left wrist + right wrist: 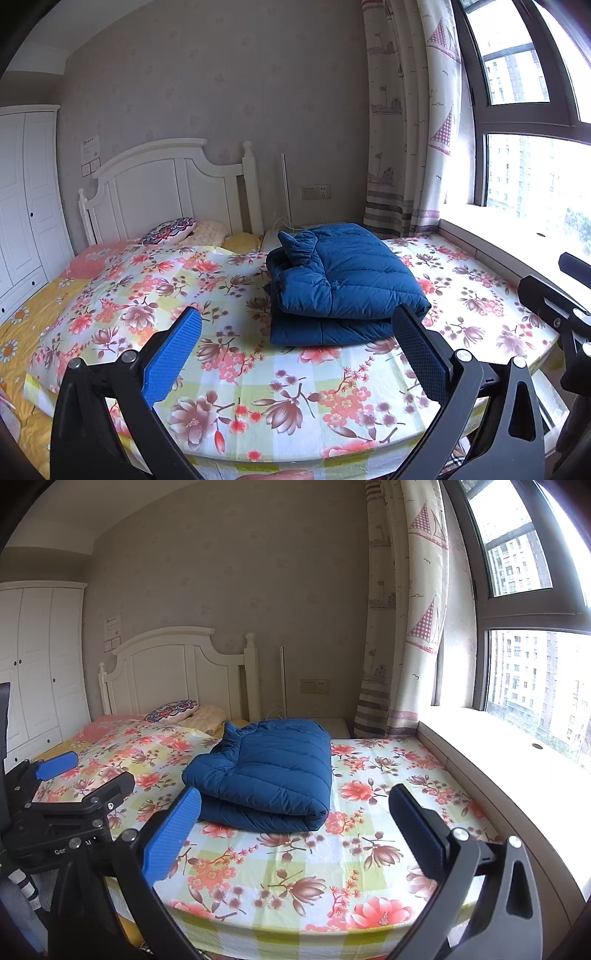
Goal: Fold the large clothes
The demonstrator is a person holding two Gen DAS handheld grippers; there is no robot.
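A blue quilted down jacket [343, 284] lies folded into a thick bundle on the floral bed sheet [258, 384]; it also shows in the right wrist view [273, 775]. My left gripper [295, 328] is open and empty, held above the bed's near edge, short of the jacket. My right gripper [295, 808] is open and empty, also short of the jacket, with the bundle just beyond its left fingertip. The left gripper's body shows at the left of the right wrist view [74, 805].
A white headboard [166, 184] and pillows [173, 230] stand at the bed's far end. A white wardrobe [22, 206] is at the left. A window sill [517, 753] and curtain [402, 627] run along the right.
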